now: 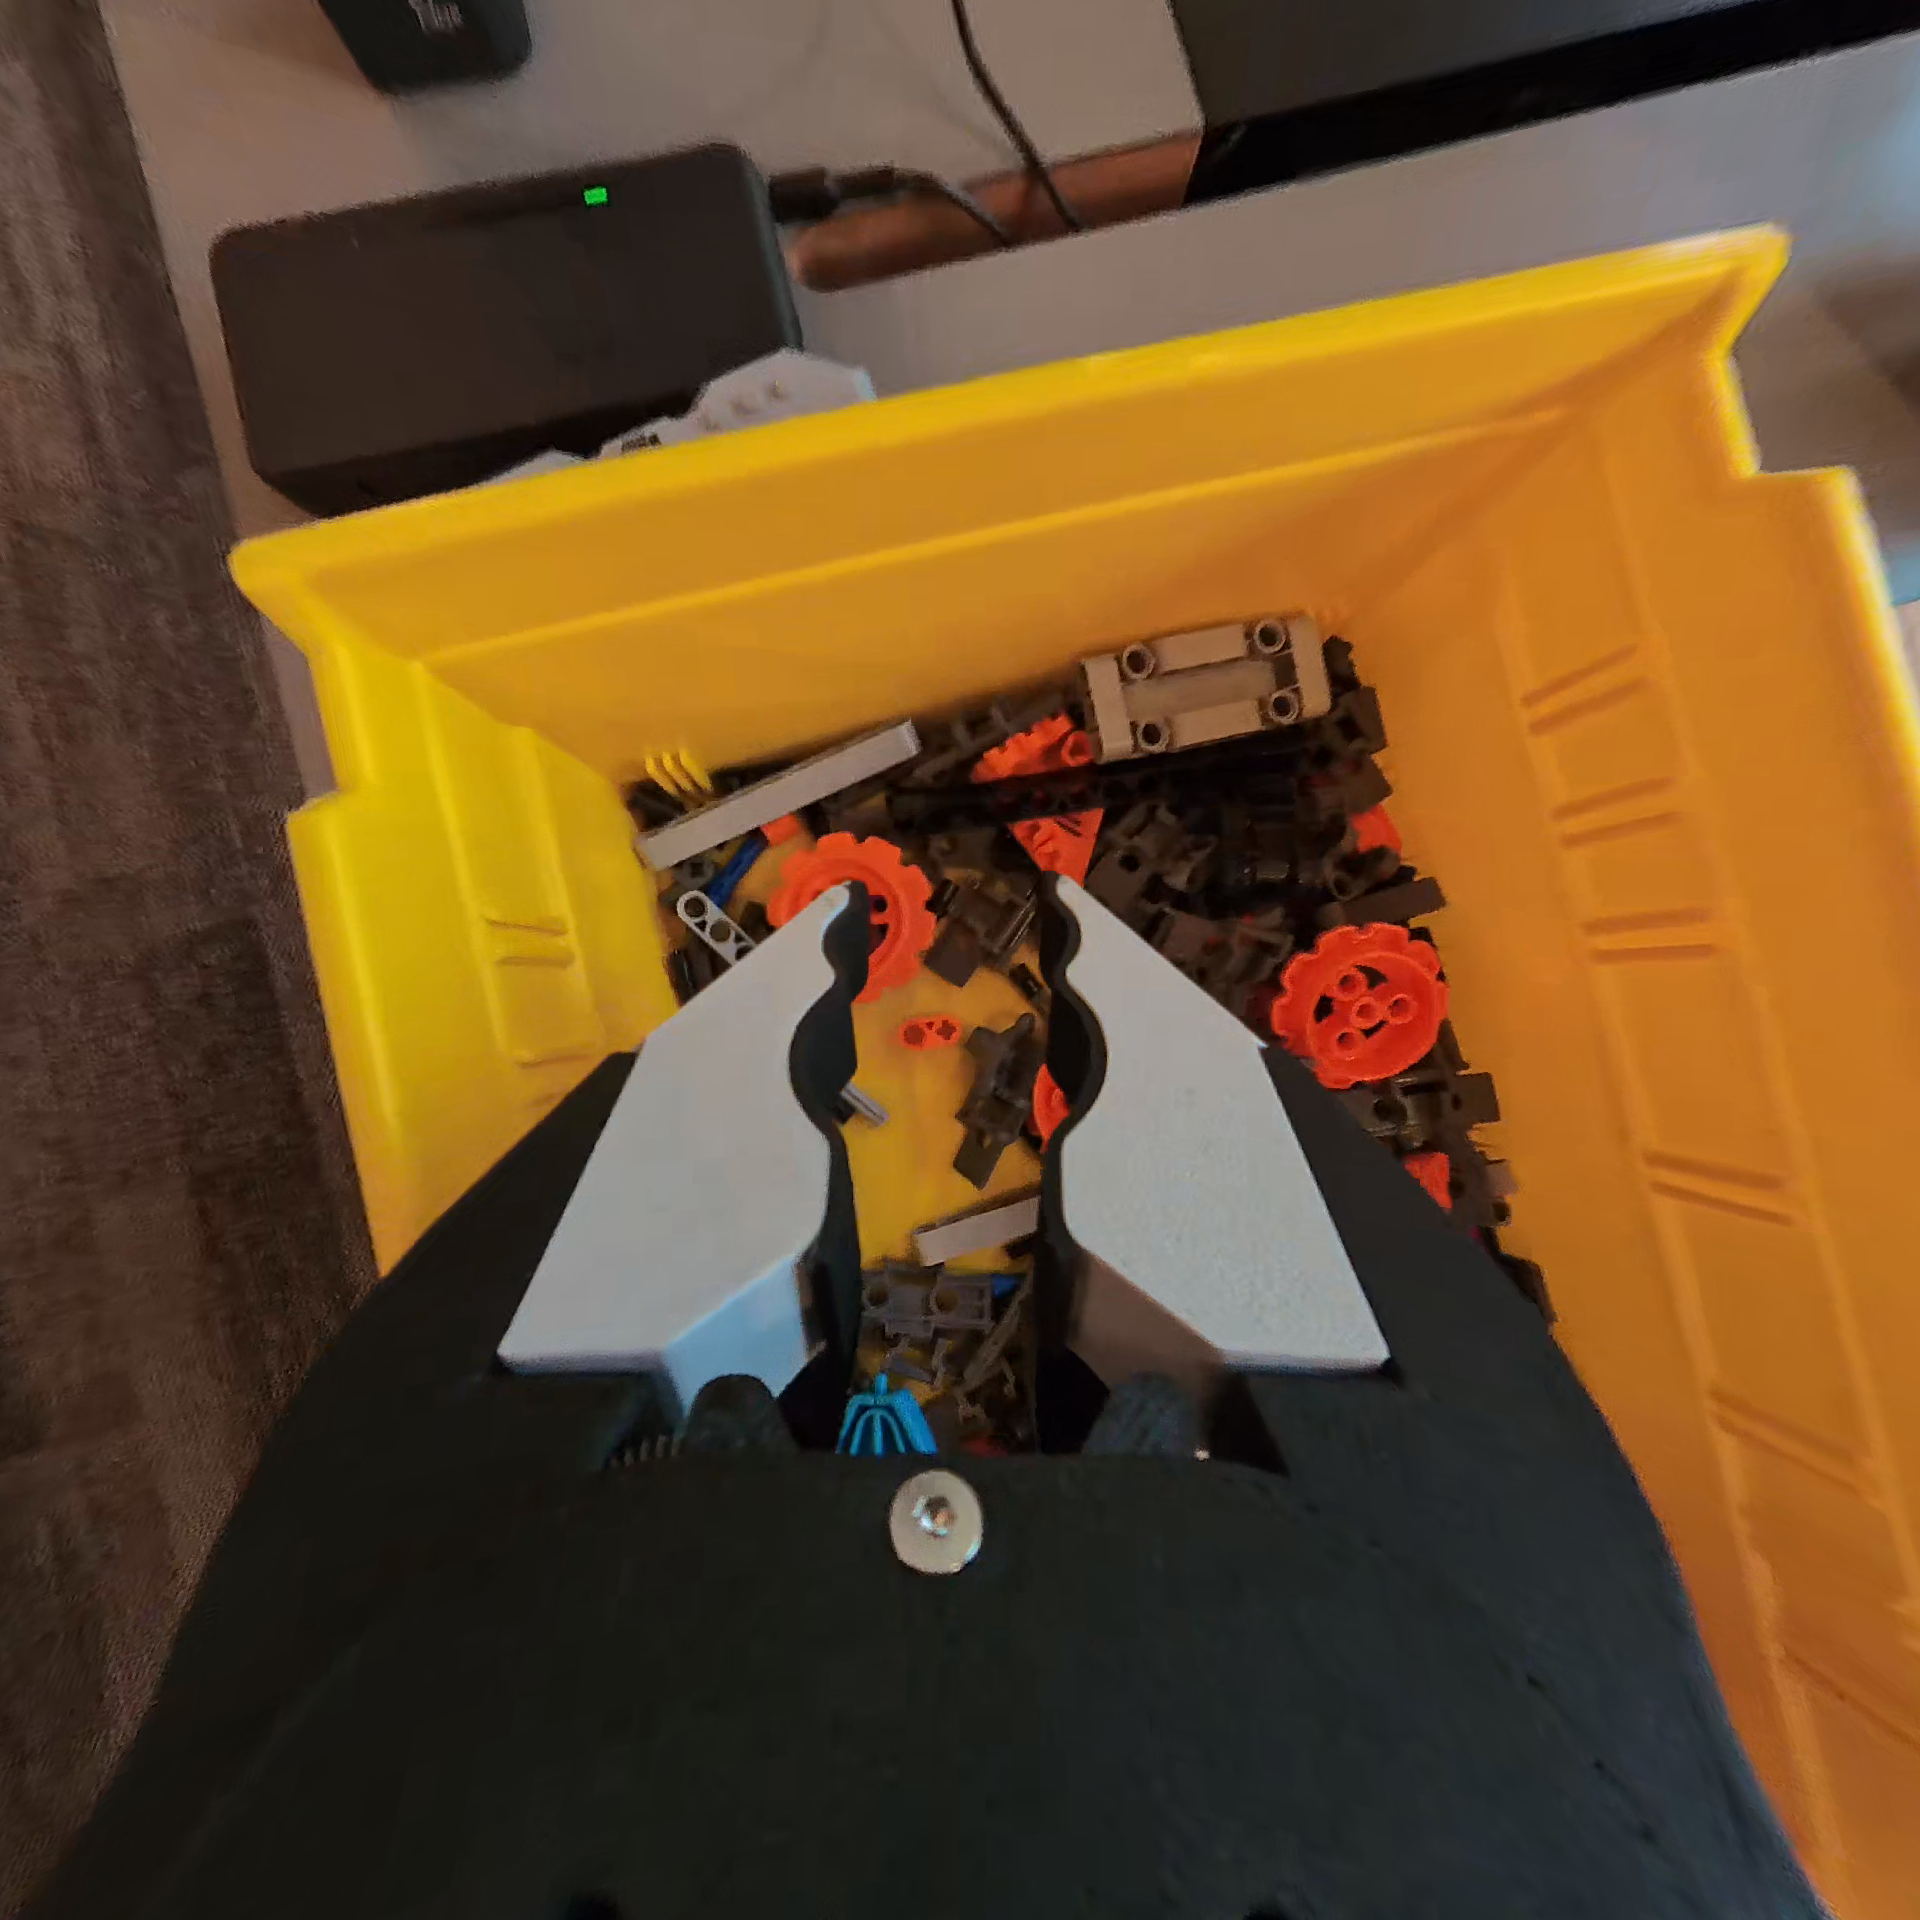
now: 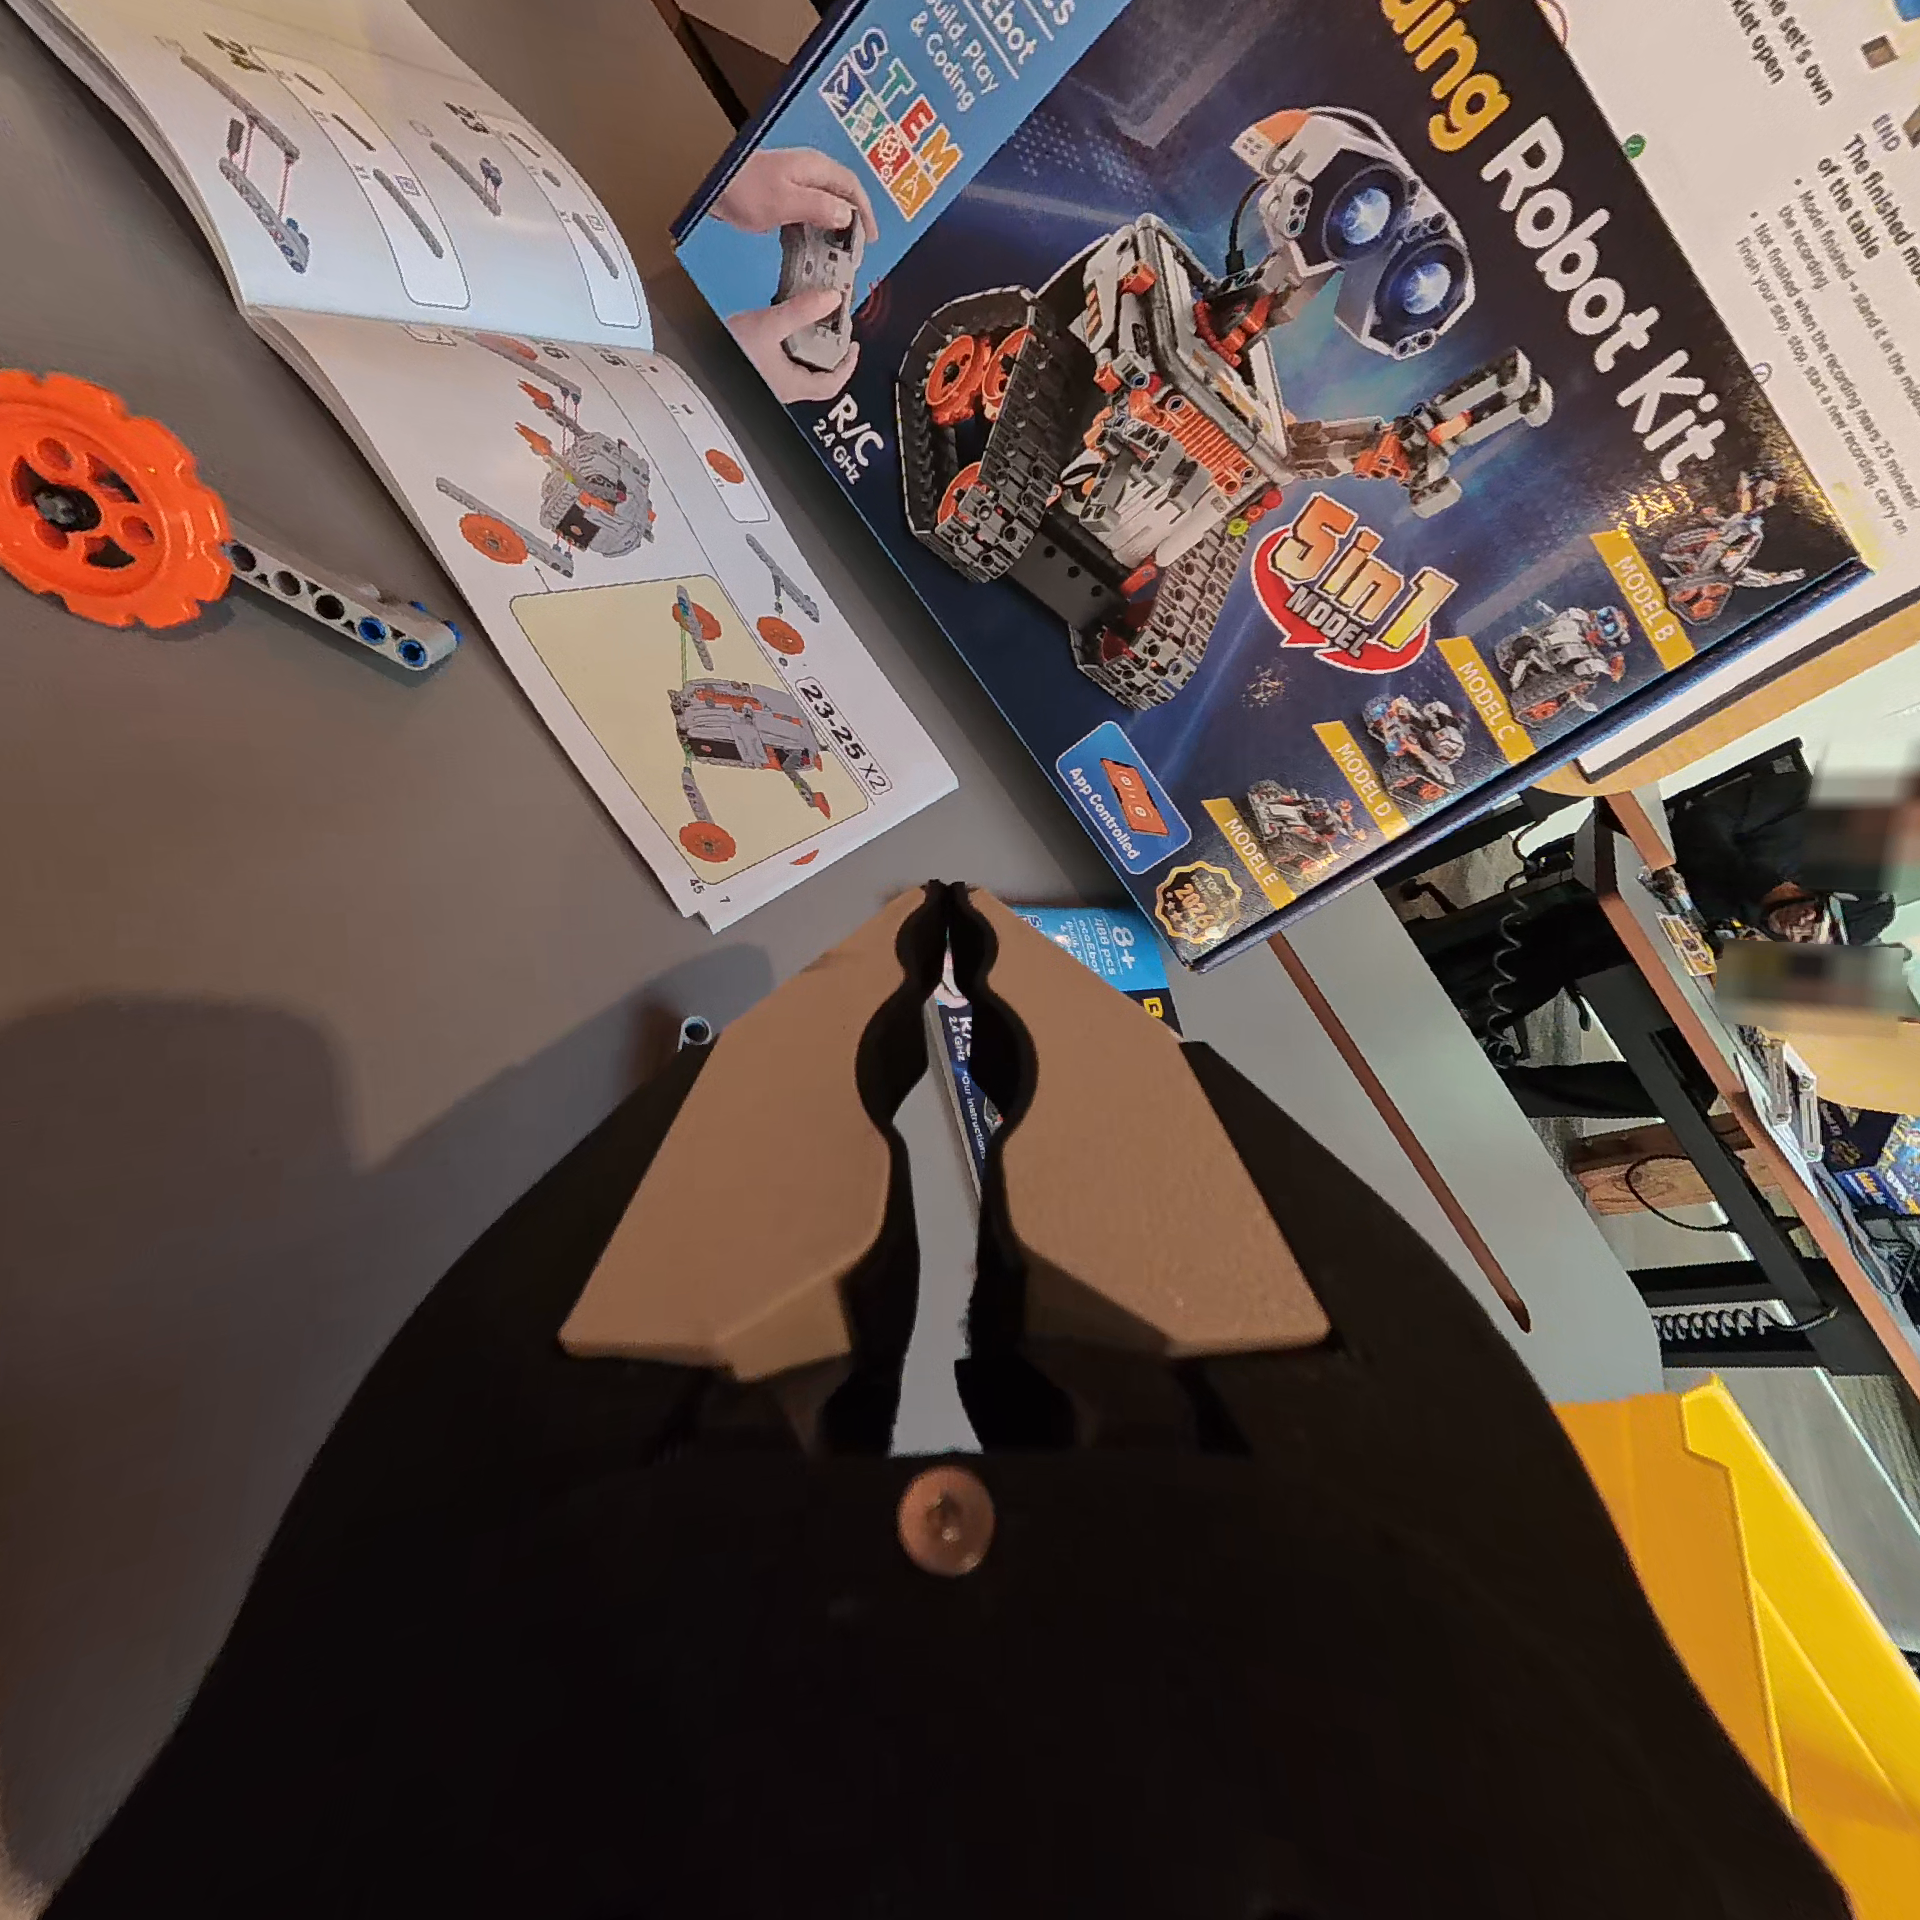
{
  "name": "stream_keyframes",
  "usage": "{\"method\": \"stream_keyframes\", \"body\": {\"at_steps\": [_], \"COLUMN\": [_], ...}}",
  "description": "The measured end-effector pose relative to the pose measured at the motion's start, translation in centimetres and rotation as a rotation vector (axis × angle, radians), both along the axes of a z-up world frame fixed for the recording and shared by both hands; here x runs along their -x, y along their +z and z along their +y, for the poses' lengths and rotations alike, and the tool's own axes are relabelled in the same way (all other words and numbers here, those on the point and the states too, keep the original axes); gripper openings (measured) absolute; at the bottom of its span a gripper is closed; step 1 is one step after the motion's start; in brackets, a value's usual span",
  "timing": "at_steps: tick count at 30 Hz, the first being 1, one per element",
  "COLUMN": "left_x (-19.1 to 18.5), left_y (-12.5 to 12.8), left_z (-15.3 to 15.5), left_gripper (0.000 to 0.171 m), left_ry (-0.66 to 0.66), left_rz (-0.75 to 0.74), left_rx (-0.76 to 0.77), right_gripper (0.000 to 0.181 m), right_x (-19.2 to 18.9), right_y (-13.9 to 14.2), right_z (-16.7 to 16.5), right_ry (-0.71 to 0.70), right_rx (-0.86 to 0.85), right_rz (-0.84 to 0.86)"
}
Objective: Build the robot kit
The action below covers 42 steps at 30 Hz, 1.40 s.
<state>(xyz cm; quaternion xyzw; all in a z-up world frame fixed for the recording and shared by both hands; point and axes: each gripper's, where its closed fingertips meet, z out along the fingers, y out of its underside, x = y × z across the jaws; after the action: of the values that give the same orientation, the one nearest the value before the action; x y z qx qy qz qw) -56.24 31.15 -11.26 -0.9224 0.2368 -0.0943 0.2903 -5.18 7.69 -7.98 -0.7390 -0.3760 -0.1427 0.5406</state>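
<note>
My left gripper [image 1: 951, 894] is open and empty, pointing down into a yellow bin [image 1: 1039, 540] filled with building-kit parts. Its fingertips hang just above an orange gear wheel [image 1: 883, 909] and dark connector pieces [image 1: 997, 1091]. A second orange gear wheel [image 1: 1359, 1006] lies to the right and a grey block [image 1: 1205, 686] at the back. My right gripper [image 2: 943, 888] is shut with nothing between its tips, over a grey table [image 2: 312, 883]. An orange gear wheel fixed to a grey holed beam [image 2: 104, 499] lies far left.
An open instruction booklet [image 2: 582, 499] and a robot kit box [image 2: 1299, 416] lie ahead of the right gripper. The yellow bin's corner [image 2: 1766, 1558] shows at lower right. A black device with a green light [image 1: 499, 312] stands behind the bin. A small blue-ringed pin [image 2: 694, 1031] lies by the right gripper. There is about 55 cm between the tips of the two grippers. My left gripper's tips are some 7 cm from the grey block [image 1: 1205, 686].
</note>
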Motion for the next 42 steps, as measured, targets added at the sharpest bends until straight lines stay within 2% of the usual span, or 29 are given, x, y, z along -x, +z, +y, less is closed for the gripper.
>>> {"method": "stream_keyframes", "body": {"at_steps": [7, 14, 16, 19, 21, 23, 27, 30, 34, 42], "left_x": [0.9, 1.6, 1.7, 1.1, 2.4, 3.1, 2.9, 3.5, 3.9, 2.1], "left_y": [-1.2, -4.1, -4.6, -4.0, -3.1, -1.4, 2.3, 2.4, 0.2, -0.7], "left_z": [0.9, 1.3, 0.5, -3.7, -5.1, -4.6, -1.2, 0.8, 0.8, -1.0], "left_gripper": [0.039, 0.042, 0.037, 0.036, 0.036, 0.036, 0.036, 0.036, 0.036, 0.043], "left_ry": [-0.018, -0.058, -0.076, -0.122, -0.071, -0.011, 0.060, 0.116, 0.122, 0.099], "left_rz": [0.113, 0.216, 0.223, 0.167, 0.186, 0.155, 0.053, 0.128, 0.226, 0.033], "left_rx": [0.049, 0.135, 0.189, 0.366, 0.416, 0.357, 0.123, 0.030, 0.082, 0.234], "right_gripper": [0.000, 0.000, 0.000, 0.000, 0.000, 0.000, 0.000, 0.000, 0.000, 0.000], "right_x": [-0.1, -0.2, -0.1, 0.3, 0.7, 1.1, 1.8, 2.0, 1.9, 1.9], "right_y": [-0.2, -0.9, -1.1, -0.9, -0.5, -0.2, -0.1, -0.3, -0.3, -0.5], "right_z": [0.1, 0.2, 0.1, 0.0, -0.2, -0.4, -0.7, -0.7, -0.8, -0.8], "right_ry": [-0.001, -0.005, 0.000, 0.011, 0.023, 0.035, 0.059, 0.065, 0.065, 0.065], "right_rx": [0.005, 0.029, 0.039, 0.031, 0.022, 0.015, 0.014, 0.019, 0.018, 0.028], "right_rz": [0.001, 0.000, -0.010, -0.022, -0.029, -0.037, -0.058, -0.080, -0.083, -0.082]}}
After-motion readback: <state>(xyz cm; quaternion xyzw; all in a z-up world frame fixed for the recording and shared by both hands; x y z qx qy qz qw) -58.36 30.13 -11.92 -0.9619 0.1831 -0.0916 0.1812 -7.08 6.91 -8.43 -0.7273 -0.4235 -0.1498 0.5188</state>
